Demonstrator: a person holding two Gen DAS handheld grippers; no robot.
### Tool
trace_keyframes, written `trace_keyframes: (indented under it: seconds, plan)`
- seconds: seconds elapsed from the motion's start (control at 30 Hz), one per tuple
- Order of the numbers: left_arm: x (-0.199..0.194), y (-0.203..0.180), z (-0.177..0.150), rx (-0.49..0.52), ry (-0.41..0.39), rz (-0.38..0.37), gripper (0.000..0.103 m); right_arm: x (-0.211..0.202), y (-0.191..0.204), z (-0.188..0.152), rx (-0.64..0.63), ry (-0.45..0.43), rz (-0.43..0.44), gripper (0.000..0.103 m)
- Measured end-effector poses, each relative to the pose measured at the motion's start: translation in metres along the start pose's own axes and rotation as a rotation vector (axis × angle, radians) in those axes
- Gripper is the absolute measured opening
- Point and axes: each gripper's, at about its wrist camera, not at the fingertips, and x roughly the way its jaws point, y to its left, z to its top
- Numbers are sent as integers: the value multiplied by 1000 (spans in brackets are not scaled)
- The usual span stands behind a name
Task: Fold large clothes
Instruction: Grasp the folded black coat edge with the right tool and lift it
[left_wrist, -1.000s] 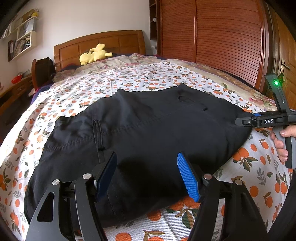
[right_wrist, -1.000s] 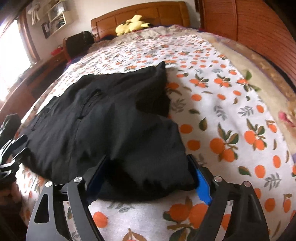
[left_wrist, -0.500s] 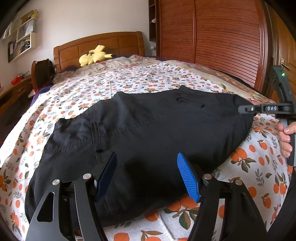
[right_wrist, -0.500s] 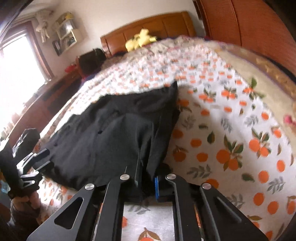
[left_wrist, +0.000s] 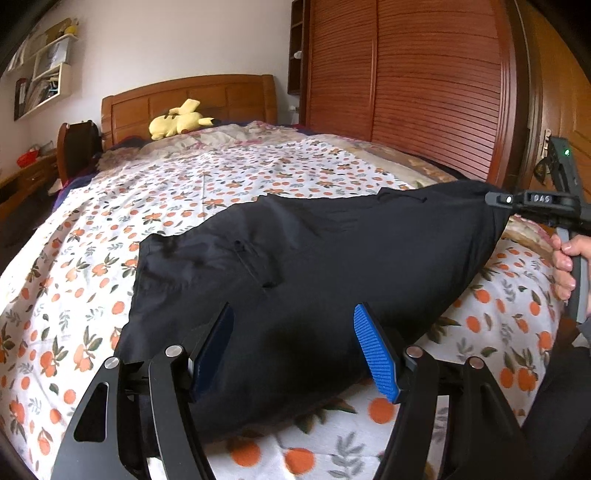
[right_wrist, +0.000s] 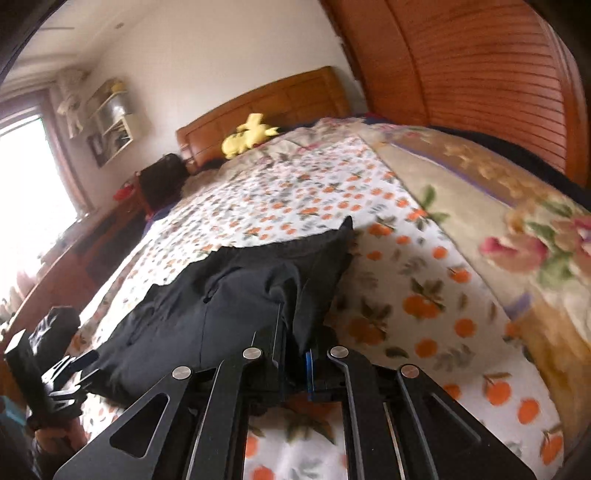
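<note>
A large black garment (left_wrist: 332, 258) lies spread on the orange-print bedsheet (left_wrist: 184, 192). My left gripper (left_wrist: 293, 347) is open, its blue pads (left_wrist: 376, 358) standing on either side of the garment's near edge without pressing on it. My right gripper (right_wrist: 295, 354) is shut on the garment's right-hand corner. In the left wrist view the right gripper (left_wrist: 496, 199) holds that corner raised off the bed, so the cloth slopes up toward it. A hand (left_wrist: 565, 258) grips its handle. The garment (right_wrist: 229, 306) stretches away from the right gripper toward the left gripper (right_wrist: 74, 369).
A yellow plush toy (left_wrist: 177, 120) rests by the wooden headboard (left_wrist: 192, 96). A slatted wooden wardrobe (left_wrist: 424, 92) stands along the bed's right side. A dark chair (left_wrist: 77, 147) and a desk stand at the left. Bare sheet lies beyond the garment.
The right gripper closed on the garment's right corner and lifted it, so that end of the cloth now hangs raised. The left gripper stayed open and shifted a little.
</note>
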Motion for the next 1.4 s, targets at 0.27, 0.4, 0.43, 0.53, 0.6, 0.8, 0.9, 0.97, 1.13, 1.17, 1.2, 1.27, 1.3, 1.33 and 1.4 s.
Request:
trace_keyframes:
  seconds: [0.27,0.4,0.43,0.53,0.6,0.8,0.9,0.97,1.13,1.17,1.2,1.27,1.3,1.33,1.4]
  plan:
    - [4,-30,11,6,-11,-21,70,13,-16,-18,-3,60,-34,7]
    - [14,-41,16,12,-3,-23,70,17,-19,-23,-1,69,-41,8]
    - [17,-44,16,18,3,-21,70,17,-19,-23,-6,68,-44,9]
    - [27,-51,14,32,28,-16,70,17,-20,-24,3,65,-46,13]
    - [34,-54,11,45,47,-9,70,18,-22,-25,17,69,-54,17]
    - [51,-52,3,46,99,0,70,7,-14,-15,26,21,18,7]
    - [55,-50,0,45,109,2,70,-8,8,-1,-23,-38,63,6]
    - [53,-49,0,43,105,-2,70,-16,29,7,-68,-66,74,5]
    - [33,-37,3,38,57,-2,70,-20,76,22,-152,-76,99,5]
    - [29,-34,4,34,50,-1,70,-20,83,23,-168,-76,102,5]
    - [22,-29,5,24,38,-2,70,-20,95,25,-188,-76,107,5]
    - [10,-20,6,10,20,-3,70,-19,115,27,-224,-77,123,5]
    - [3,-13,7,3,7,-1,70,-20,125,28,-242,-78,130,5]
    - [-4,-7,7,-4,-3,2,70,-19,135,28,-260,-79,137,5]
    - [-16,3,7,-17,-18,7,70,-17,159,28,-297,-79,163,5]
